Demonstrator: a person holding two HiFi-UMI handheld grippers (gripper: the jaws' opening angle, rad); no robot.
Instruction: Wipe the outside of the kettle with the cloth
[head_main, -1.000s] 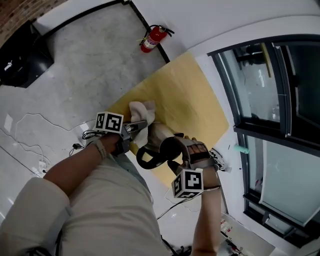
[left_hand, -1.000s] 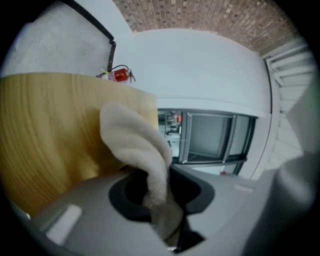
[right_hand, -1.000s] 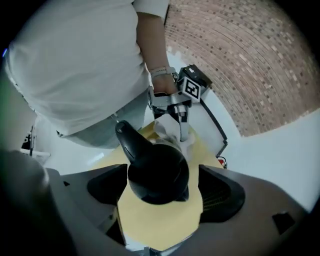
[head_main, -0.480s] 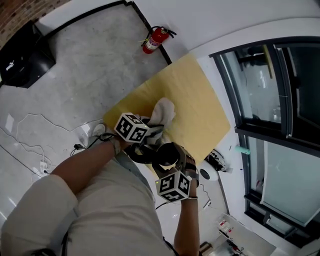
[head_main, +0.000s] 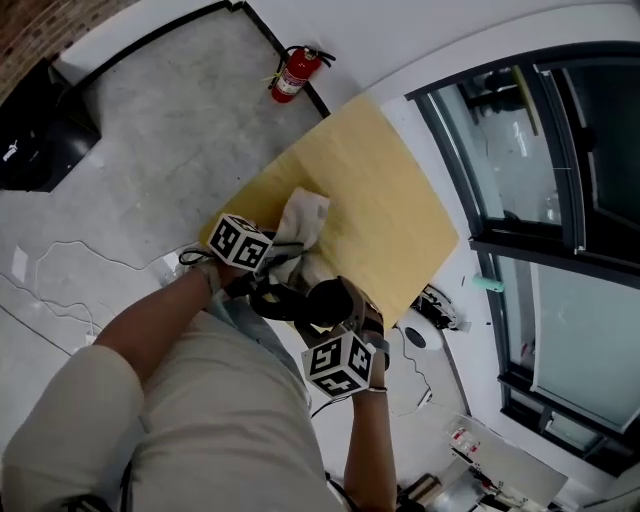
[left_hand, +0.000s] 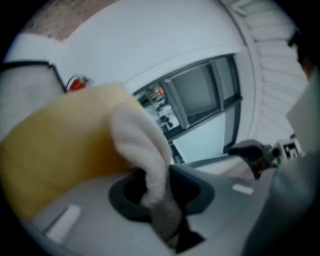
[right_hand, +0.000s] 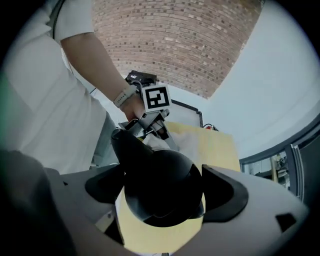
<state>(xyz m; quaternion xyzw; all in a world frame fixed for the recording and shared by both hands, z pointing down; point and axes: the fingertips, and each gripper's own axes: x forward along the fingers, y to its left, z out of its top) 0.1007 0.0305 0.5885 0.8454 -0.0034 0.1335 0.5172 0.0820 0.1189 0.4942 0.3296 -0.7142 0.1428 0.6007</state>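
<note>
Right gripper view puts the kettle (right_hand: 162, 192) dead centre. Its black domed top fills the right claw (right_hand: 161, 182), whose jaws have just been easing apart yet look to press the dome on both sides. The kettle is over the near edge of the yellow tabletop (head_main: 390, 210), just in front of the person; whether it rests there or is carried I can't tell. The left claw (left_hand: 157, 195) is clenched on the white cloth (left_hand: 140, 140), which lies against the kettle's far flank. To my eye the wiping is under way, not finished: one flank is being rubbed, and the handle side and lower body probably remain.
</note>
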